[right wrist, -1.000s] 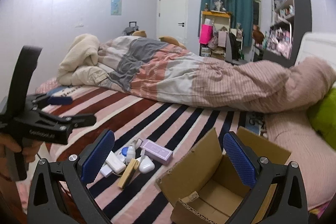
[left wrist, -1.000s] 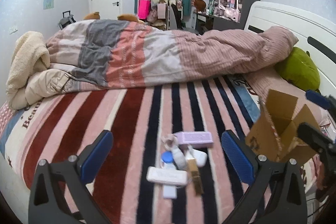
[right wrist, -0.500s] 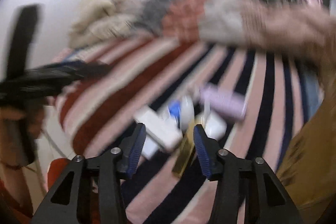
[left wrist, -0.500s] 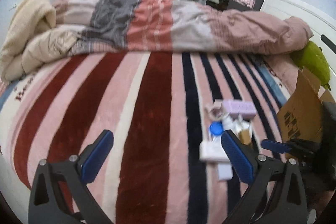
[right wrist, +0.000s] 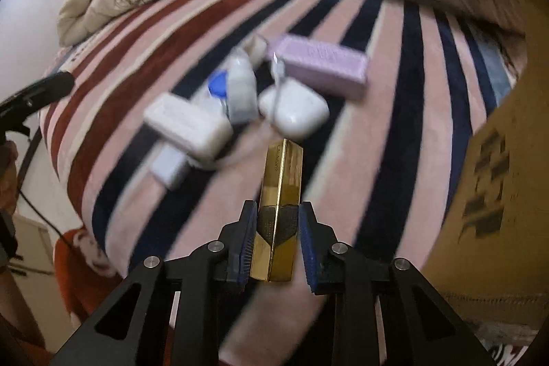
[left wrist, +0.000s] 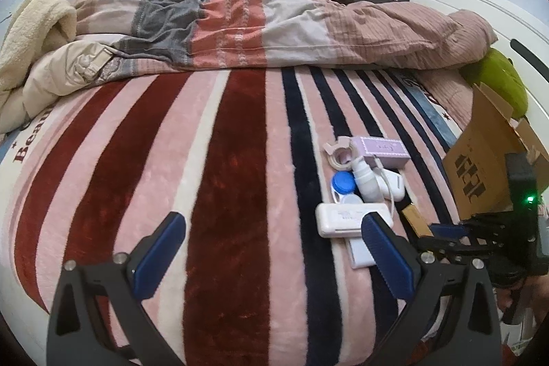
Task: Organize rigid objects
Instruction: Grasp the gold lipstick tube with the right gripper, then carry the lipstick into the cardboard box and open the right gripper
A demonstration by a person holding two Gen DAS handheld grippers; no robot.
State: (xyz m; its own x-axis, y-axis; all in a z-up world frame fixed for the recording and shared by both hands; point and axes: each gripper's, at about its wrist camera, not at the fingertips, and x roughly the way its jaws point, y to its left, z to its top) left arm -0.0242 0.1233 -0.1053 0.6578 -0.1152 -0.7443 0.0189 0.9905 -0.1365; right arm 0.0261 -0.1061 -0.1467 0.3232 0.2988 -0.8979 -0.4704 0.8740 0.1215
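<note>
My right gripper [right wrist: 277, 239] clamps its jaws on the gold box [right wrist: 278, 211] above the bed [left wrist: 236, 167]; my left gripper's [left wrist: 271, 259] jaws gape apart.

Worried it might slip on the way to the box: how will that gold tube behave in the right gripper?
The gold tube looks rigid and faceted, so the right gripper probably gets flat contact. Its glossy finish may be slippery. Most of its length juts ahead of the pads, so it could pivot if jolted.
</note>
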